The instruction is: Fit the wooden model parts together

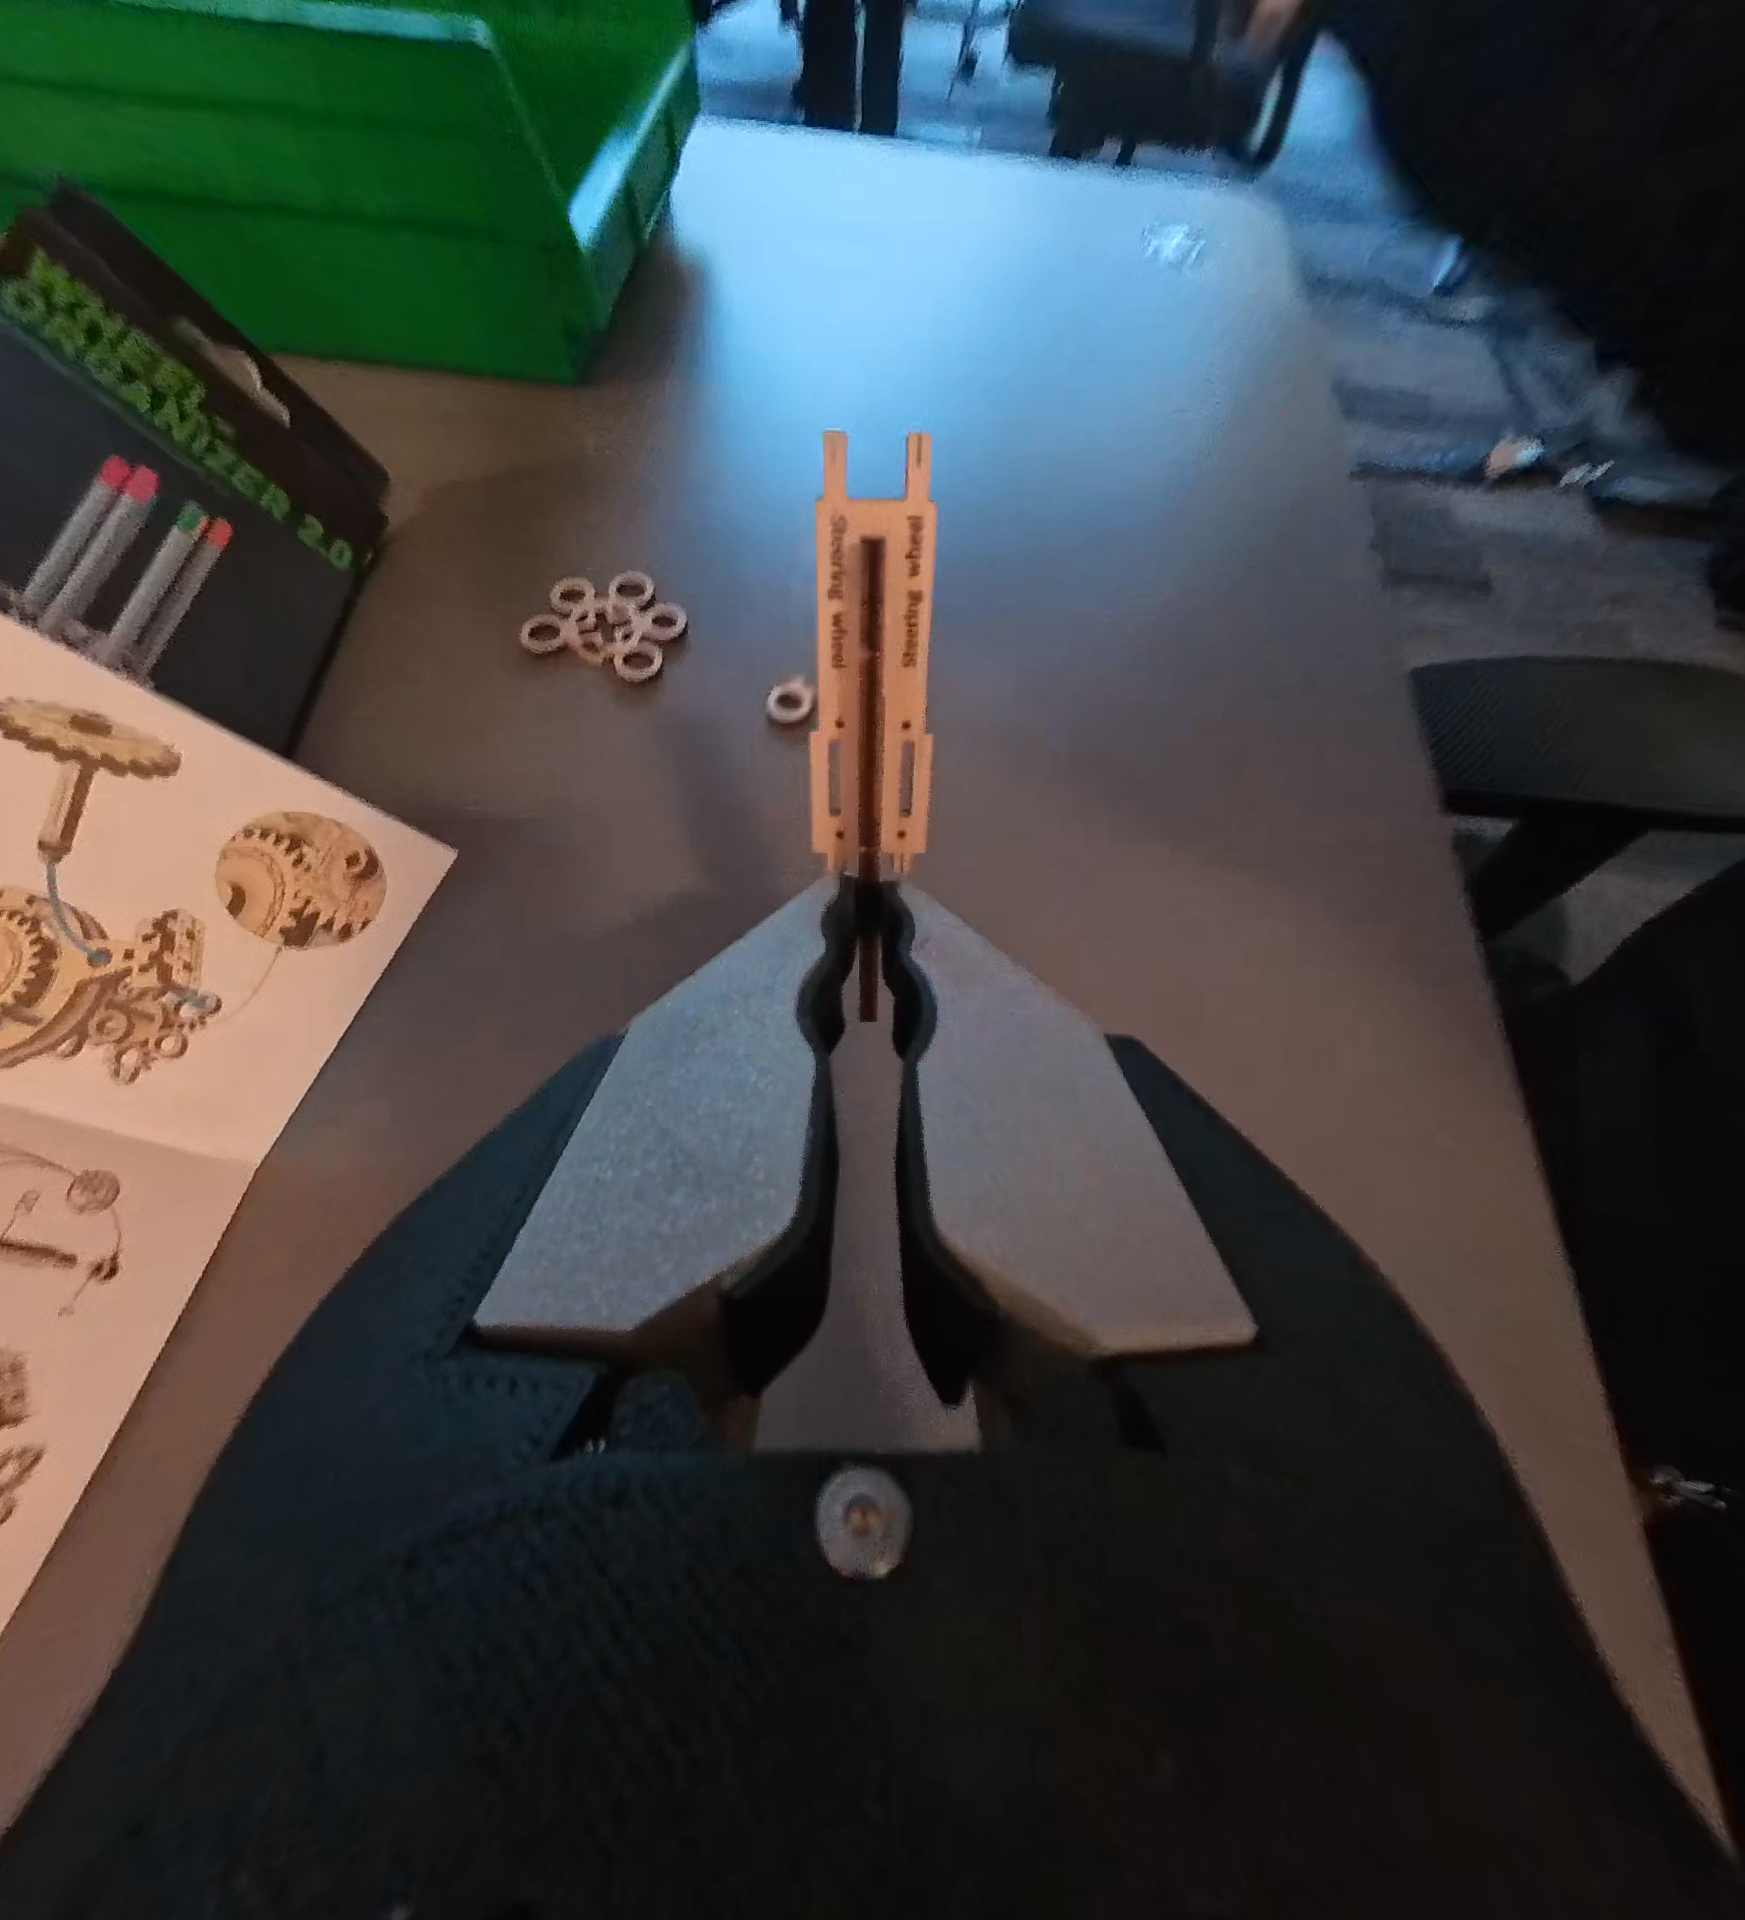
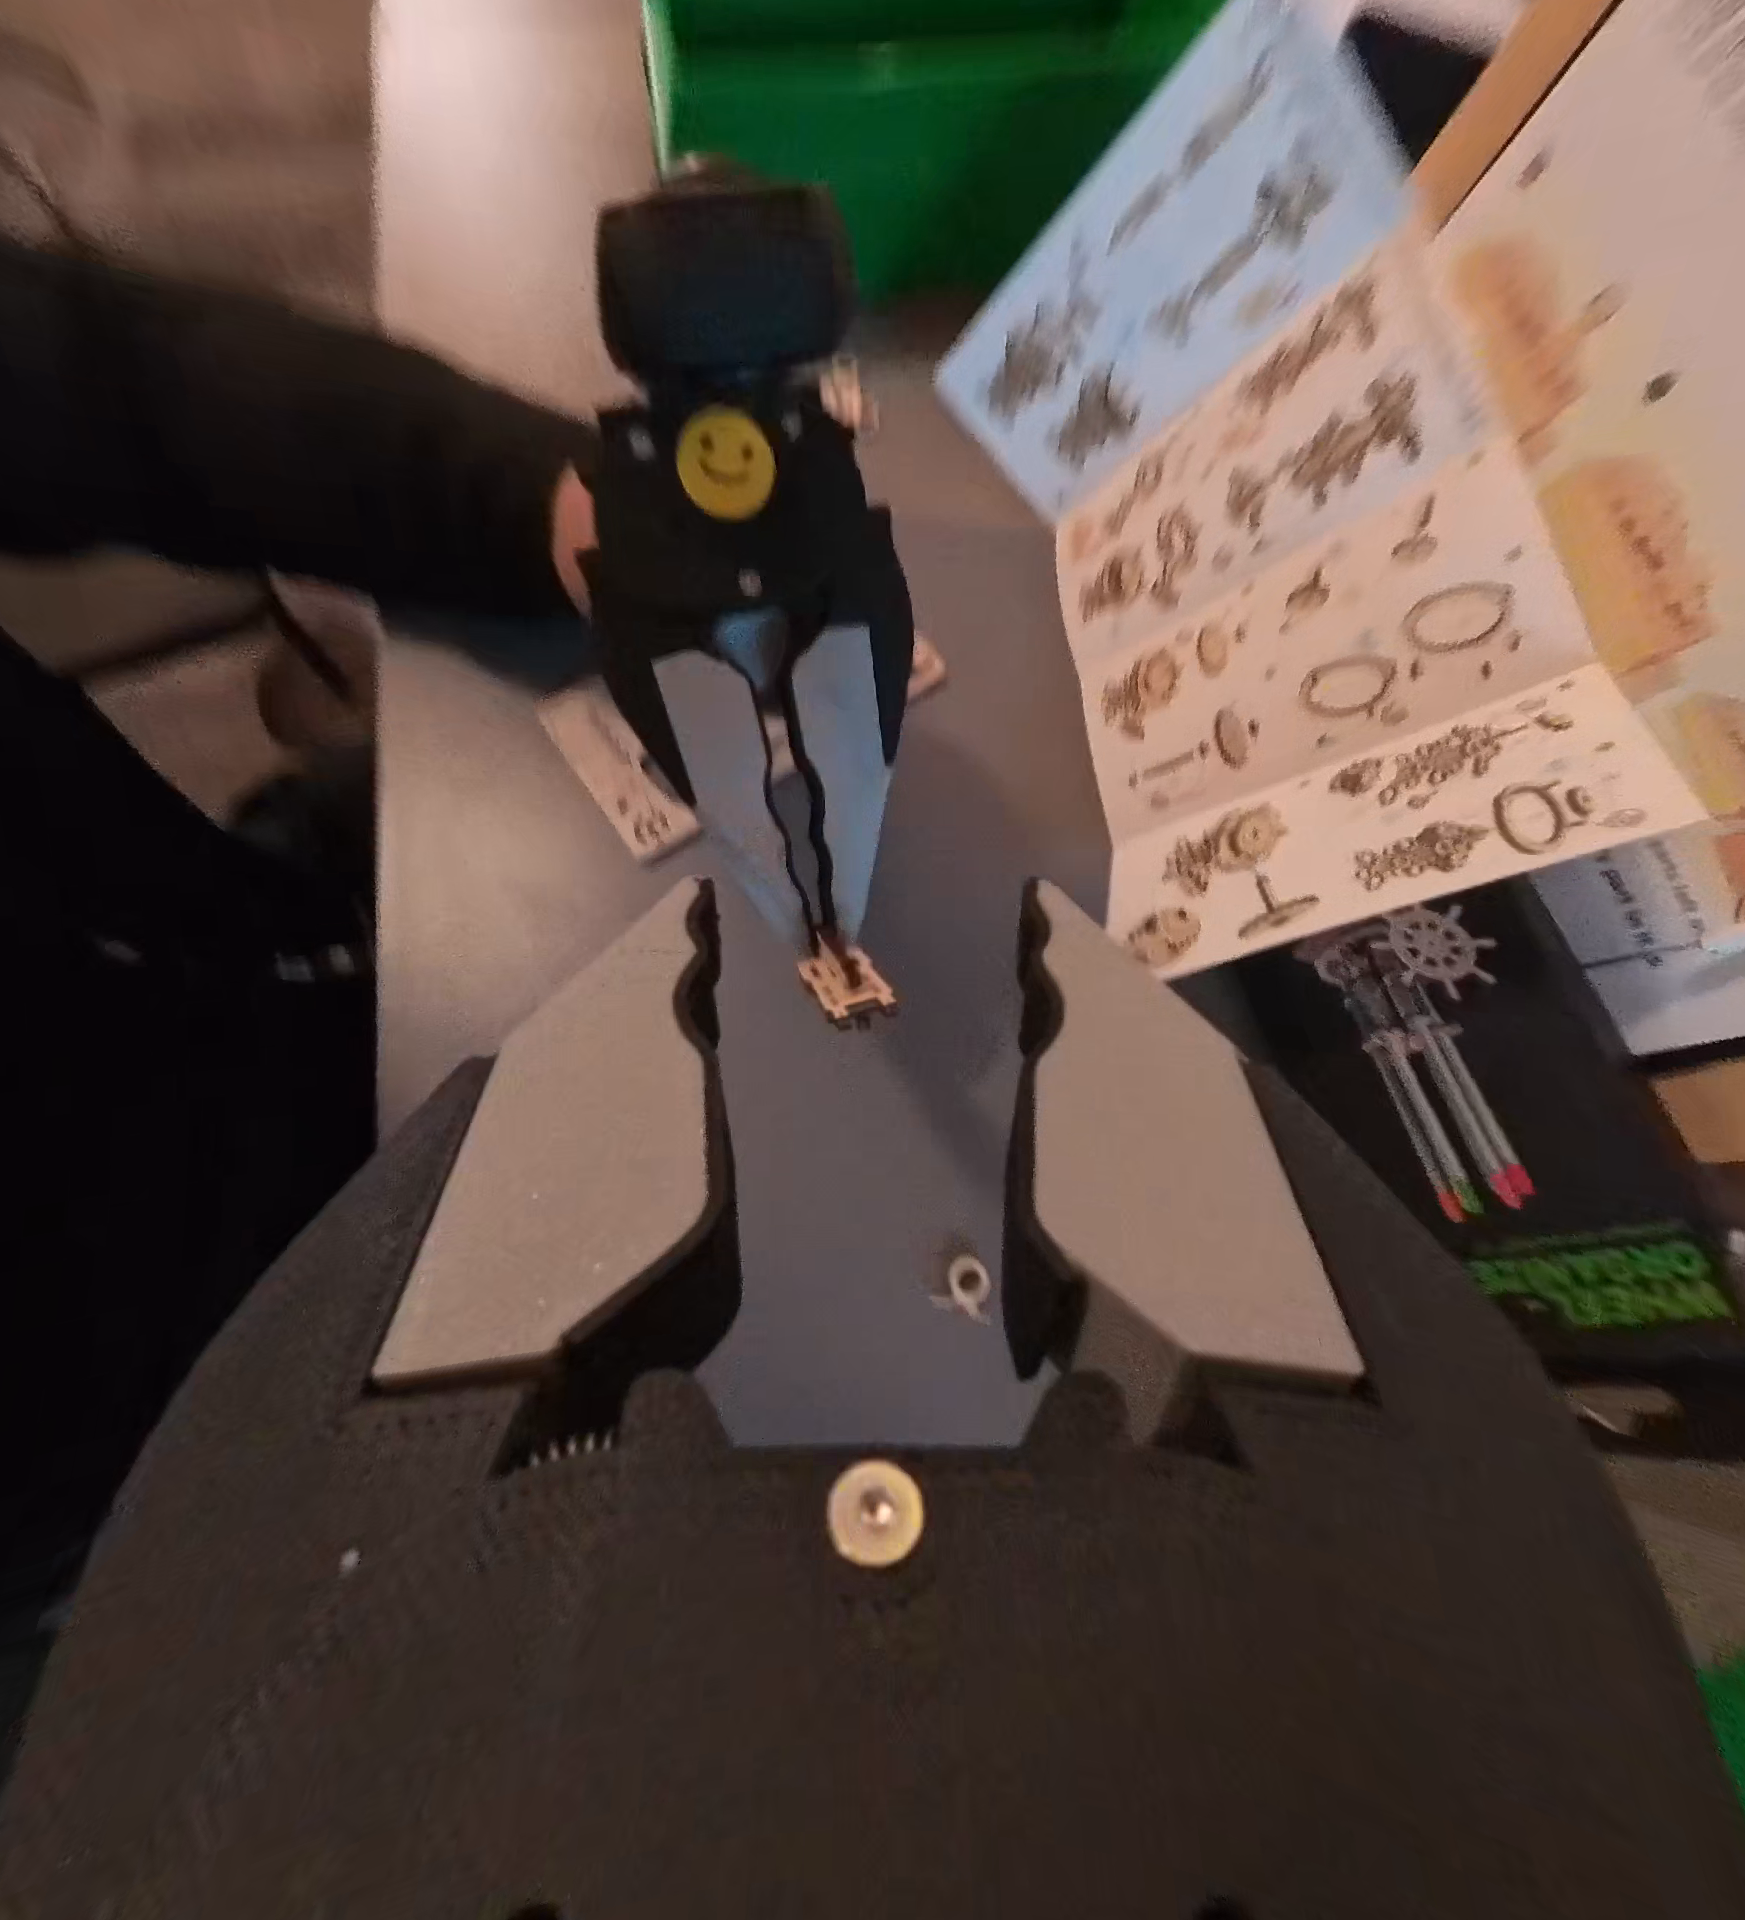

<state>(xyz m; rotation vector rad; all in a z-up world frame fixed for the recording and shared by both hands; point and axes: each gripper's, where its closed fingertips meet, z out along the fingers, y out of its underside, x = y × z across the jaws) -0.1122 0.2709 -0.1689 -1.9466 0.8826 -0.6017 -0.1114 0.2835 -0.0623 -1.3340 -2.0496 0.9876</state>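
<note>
Left tool: our left tool (image 1: pixel 866 914) is pinching the near end of the wooden model part (image 1: pixel 873 665), which juts straight out beyond its tips.
Right tool: our right tool (image 2: pixel 868 935) stands spread and holds nothing; the part (image 2: pixel 844 977) hangs just ahead of its tips.
Part's place: held off the counter (image 1: pixel 1107 582), with the loose ring (image 1: pixel 786 700) just left of it and the ring cluster (image 1: pixel 606 628) further left.
Handling: we judge the part light, stiff and brittle; the thin forked prongs at its far end would snap easily.
Where to hold: we would take the solid flanks beside the long slot, never the prongs.
Shape and material: flat pale plywood strip, dark laser-cut edges, central slot, small rectangular windows, lettering along both flanks.
Tool surfaces: matte grey finger faces with black wavy inner pads.
Beyond the part: instruction sheet (image 1: pixel 99 935) and dark product box (image 1: pixel 120 478) to its left, green bin (image 1: pixel 328 177) beyond these.
</note>
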